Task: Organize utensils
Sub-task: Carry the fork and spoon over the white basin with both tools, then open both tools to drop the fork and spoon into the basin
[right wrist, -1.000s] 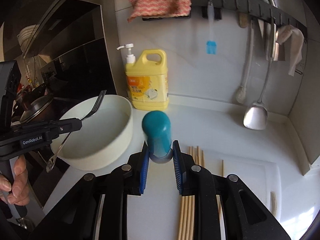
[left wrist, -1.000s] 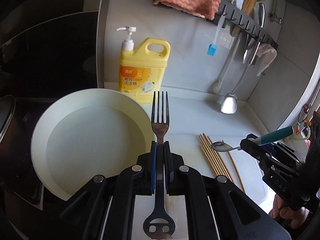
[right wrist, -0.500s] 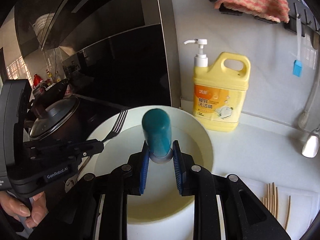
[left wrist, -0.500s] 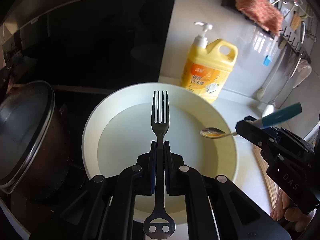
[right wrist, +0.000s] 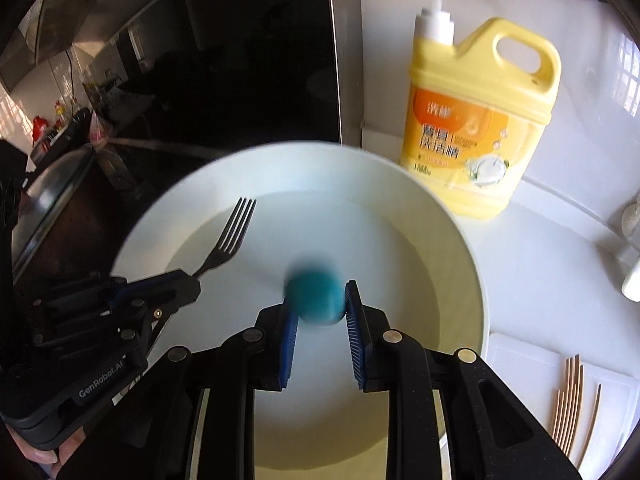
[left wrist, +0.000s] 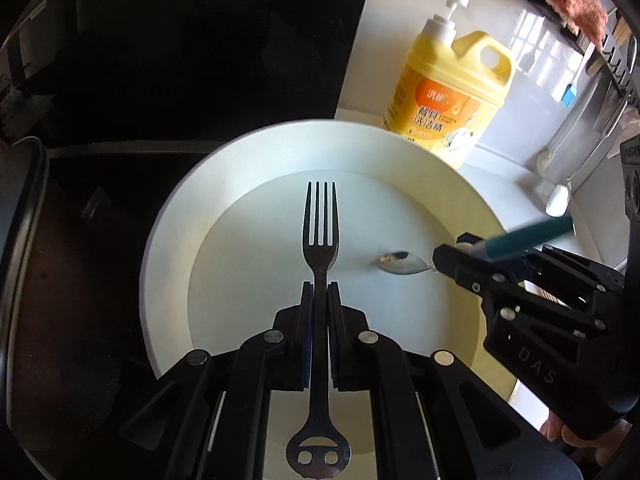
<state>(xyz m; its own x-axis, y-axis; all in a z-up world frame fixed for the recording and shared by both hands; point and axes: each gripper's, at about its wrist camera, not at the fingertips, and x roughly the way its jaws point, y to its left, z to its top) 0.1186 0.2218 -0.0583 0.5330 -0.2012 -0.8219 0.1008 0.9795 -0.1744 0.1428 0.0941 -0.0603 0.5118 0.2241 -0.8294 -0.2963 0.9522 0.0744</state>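
Observation:
A wide white bowl [left wrist: 280,132] fills the middle of both views. My left gripper [left wrist: 319,292] is shut on a dark metal fork [left wrist: 320,232], whose tines point forward above the bowl's floor. From the right wrist view, that fork [right wrist: 232,232] sticks out of the left gripper [right wrist: 188,284] over the bowl's [right wrist: 400,172] left half. My right gripper [right wrist: 320,300] is shut on the teal handle [right wrist: 314,290] of a spoon. The left wrist view shows the right gripper [left wrist: 452,258] over the bowl's right side, with the spoon's metal head [left wrist: 400,262] low inside the bowl.
A yellow dish soap bottle [right wrist: 476,120] with a pump stands behind the bowl against the white wall. Several wooden chopsticks [right wrist: 568,404] lie on the counter at the right. A lidded pot [left wrist: 24,280] sits on the dark stove at the left. Ladles [left wrist: 560,196] hang at the far right.
Both grippers have swung left from the counter by the chopsticks to over the white bowl and come lower. The fork and the spoon stay gripped throughout.

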